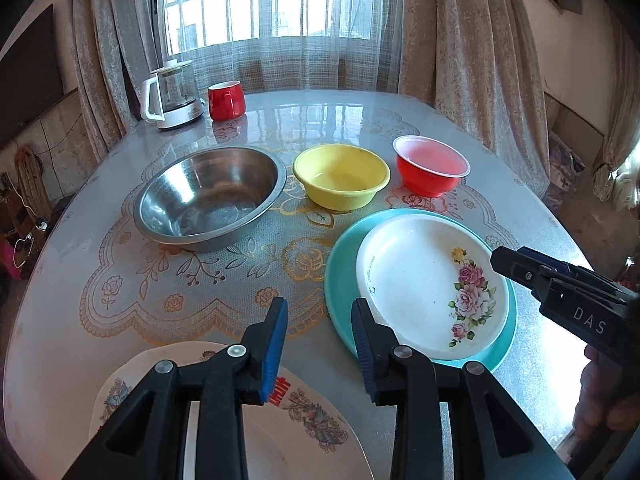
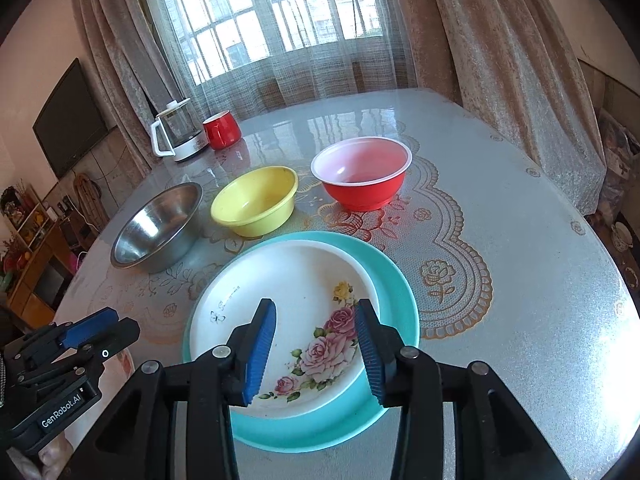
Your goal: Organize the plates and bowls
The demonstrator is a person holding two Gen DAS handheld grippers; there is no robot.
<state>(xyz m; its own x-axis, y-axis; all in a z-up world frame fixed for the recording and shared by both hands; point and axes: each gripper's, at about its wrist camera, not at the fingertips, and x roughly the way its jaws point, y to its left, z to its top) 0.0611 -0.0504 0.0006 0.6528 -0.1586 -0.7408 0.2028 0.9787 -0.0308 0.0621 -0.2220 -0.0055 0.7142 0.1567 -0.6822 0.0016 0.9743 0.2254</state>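
Glossy table (image 1: 100, 264), stacked plates (image 2: 304, 292)

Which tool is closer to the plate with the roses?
The right tool. It hangs right above the rose plate, open and empty. The left tool is off to the plate's left, over the table beside the teal plate.

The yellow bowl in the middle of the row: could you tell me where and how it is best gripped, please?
Probably the near rim of the yellow bowl, from above: it stands upright and empty, its thin wall fits between the fingers, and the steel bowl and red bowl flank its sides.
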